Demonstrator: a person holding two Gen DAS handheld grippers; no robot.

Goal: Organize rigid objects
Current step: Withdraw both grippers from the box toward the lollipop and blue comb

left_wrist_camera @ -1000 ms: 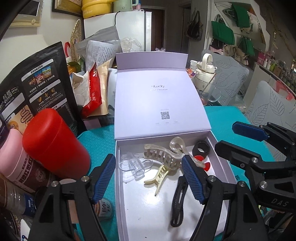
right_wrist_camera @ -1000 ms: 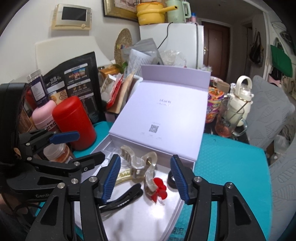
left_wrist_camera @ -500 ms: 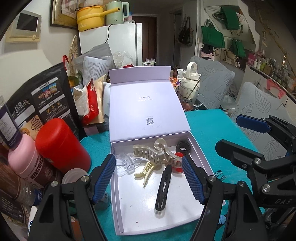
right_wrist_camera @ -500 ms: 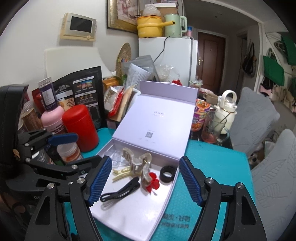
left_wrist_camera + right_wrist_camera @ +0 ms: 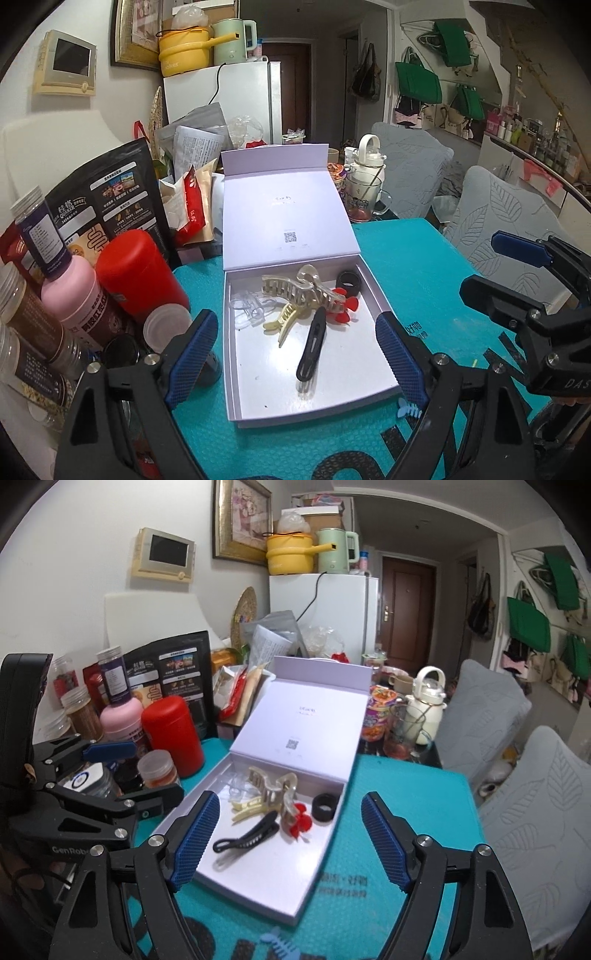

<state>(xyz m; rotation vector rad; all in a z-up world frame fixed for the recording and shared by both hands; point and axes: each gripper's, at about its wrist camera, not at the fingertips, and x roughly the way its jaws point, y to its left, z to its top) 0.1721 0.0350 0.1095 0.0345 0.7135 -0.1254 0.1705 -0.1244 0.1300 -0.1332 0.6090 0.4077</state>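
Nearest the cameras, the left gripper (image 5: 295,360) and the right gripper (image 5: 290,840) both hang above the near end of the box with their blue ribbed pads spread wide and nothing between them; each shows at the edge of the other's view. On the teal mat (image 5: 417,280), just in front of the box's near wall, lies a small blue fishbone-shaped clip (image 5: 277,946). The lavender box (image 5: 343,374) sits open on the mat, its lid (image 5: 284,214) leaning back against the clutter behind. Inside, closest, a black alligator clip (image 5: 312,345) lies lengthwise on the white floor. Beyond it, a pale yellow claw clip (image 5: 286,319) touches a larger beige claw clip (image 5: 303,290), which lies tilted across it, and a red flower-shaped piece (image 5: 345,304) peeks out beside them. A clear plastic clip (image 5: 251,308) rests near the left wall, and a black ring (image 5: 349,282) sits in the far right corner. Left of the box stand a red canister (image 5: 138,275) and a pink bottle (image 5: 77,295); farther back are a black pouch (image 5: 105,206), a glass mug (image 5: 364,199) and a white fridge (image 5: 225,99).
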